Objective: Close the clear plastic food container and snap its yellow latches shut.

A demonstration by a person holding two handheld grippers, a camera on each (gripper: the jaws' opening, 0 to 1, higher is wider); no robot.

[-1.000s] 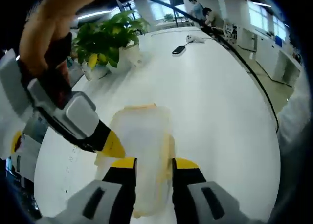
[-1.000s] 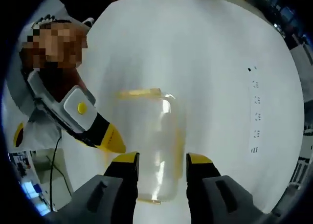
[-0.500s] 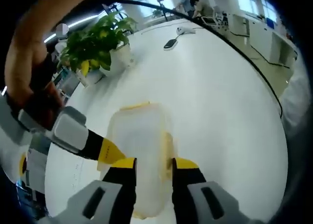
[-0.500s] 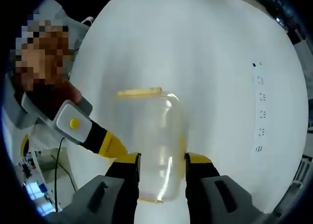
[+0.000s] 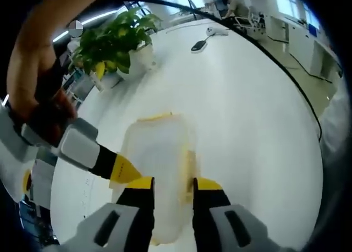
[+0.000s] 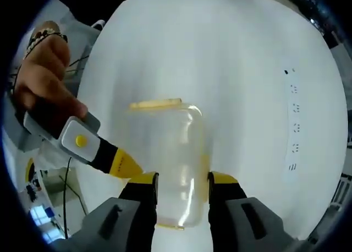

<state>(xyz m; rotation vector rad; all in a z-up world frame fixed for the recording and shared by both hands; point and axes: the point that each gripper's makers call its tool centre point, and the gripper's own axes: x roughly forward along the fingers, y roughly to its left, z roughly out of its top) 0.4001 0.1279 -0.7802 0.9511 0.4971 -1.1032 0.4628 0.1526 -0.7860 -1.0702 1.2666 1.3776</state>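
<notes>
The clear plastic container [image 5: 162, 153] lies on the white table with its frosted lid on. One yellow latch [image 5: 156, 118] sits at its far end and another runs along its right side [image 5: 191, 163]. My left gripper [image 5: 172, 187] stands over the near end, jaws a little apart, the lid showing between them. In the right gripper view the container [image 6: 168, 153] lies the same way, far latch [image 6: 155, 104] on top. My right gripper [image 6: 182, 181] is open over its near end. In each view the other gripper's yellow tip [image 5: 123, 170] [image 6: 121, 165] touches the container's left edge.
A potted green plant [image 5: 113, 43] stands at the table's far left, and a dark remote [image 5: 199, 45] and a white mouse [image 5: 216, 31] lie near the far edge. A power strip [image 6: 293, 128] lies to the right of the container. A hand [image 6: 41, 76] holds the other gripper.
Both grippers stay at the container. The right gripper's jaws have drawn slightly closer together over it. The left gripper view has shifted a little with the hand.
</notes>
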